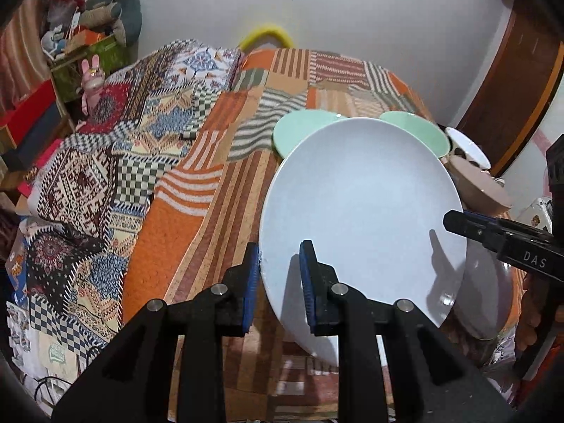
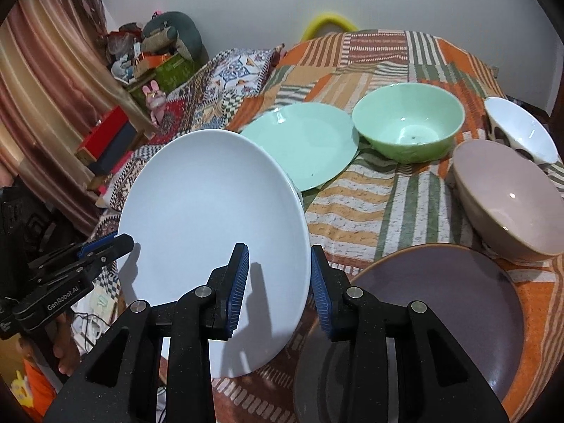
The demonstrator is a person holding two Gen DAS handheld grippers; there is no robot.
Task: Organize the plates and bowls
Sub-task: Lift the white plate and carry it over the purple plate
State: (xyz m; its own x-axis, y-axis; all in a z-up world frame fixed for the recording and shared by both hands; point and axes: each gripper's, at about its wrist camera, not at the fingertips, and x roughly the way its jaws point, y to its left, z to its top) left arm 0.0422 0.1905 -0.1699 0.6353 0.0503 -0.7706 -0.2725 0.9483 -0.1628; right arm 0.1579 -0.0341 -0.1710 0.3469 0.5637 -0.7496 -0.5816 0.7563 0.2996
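Note:
A large white plate [image 1: 359, 211] [image 2: 211, 218] hangs tilted above the patchwork-covered table, held from both sides. My left gripper [image 1: 279, 246] is shut on its left rim, and it shows at the left edge of the right wrist view [image 2: 123, 243]. My right gripper [image 2: 279, 248] is shut on the plate's right rim, and its fingertips [image 1: 454, 222] reach in from the right of the left wrist view. On the table lie a purple plate [image 2: 440, 299], a mint green plate [image 2: 303, 144], a green bowl [image 2: 409, 123], a beige bowl [image 2: 507, 194] and a white spotted bowl [image 2: 518, 130].
The table's cloth [image 2: 370, 204] shows bare between the green plate and the purple plate. A patterned blanket [image 1: 105, 176] covers a bed to the left. Boxes and soft toys [image 2: 155, 56] are piled in the far left corner. A person's hand [image 2: 67, 352] holds the left gripper.

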